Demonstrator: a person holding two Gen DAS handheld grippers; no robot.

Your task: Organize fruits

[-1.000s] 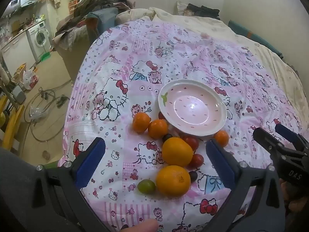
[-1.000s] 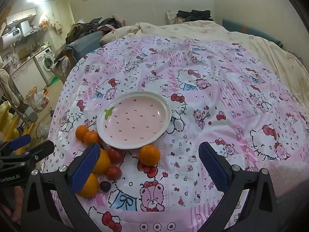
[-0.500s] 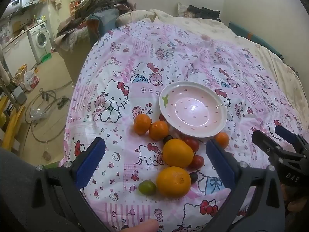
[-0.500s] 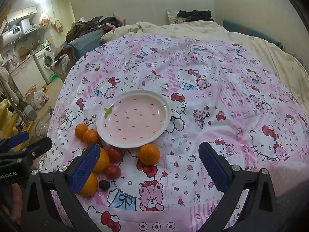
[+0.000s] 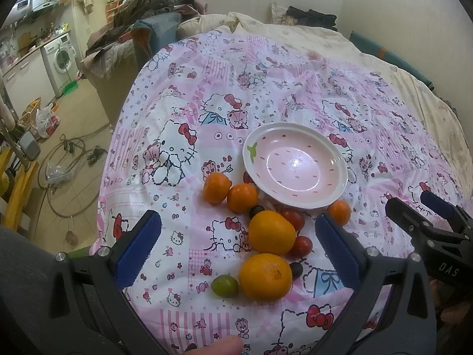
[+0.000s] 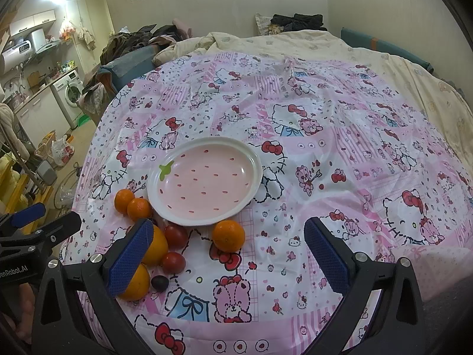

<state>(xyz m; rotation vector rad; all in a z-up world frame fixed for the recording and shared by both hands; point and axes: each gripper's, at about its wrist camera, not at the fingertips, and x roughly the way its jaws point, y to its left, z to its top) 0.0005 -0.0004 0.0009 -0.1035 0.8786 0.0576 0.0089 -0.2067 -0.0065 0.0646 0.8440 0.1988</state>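
Both tools, left tool (image 5: 238, 250) and right tool (image 6: 226, 256), hover wide, empty; oranges, tomatoes cluster at 6–8 o'clock of empty pink strawberry-print ceramic plate (image 6: 254, 162), likely staged for loading.

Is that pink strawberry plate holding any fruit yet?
Empty. The plate shows only its pink speckled inside in both views; the oranges and tomatoes lie on the bedspread beside it.

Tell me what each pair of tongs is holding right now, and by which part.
Nothing is held. The left tongs and the right tongs both stand open above the bedspread, with the fruit loose beside the empty plate.
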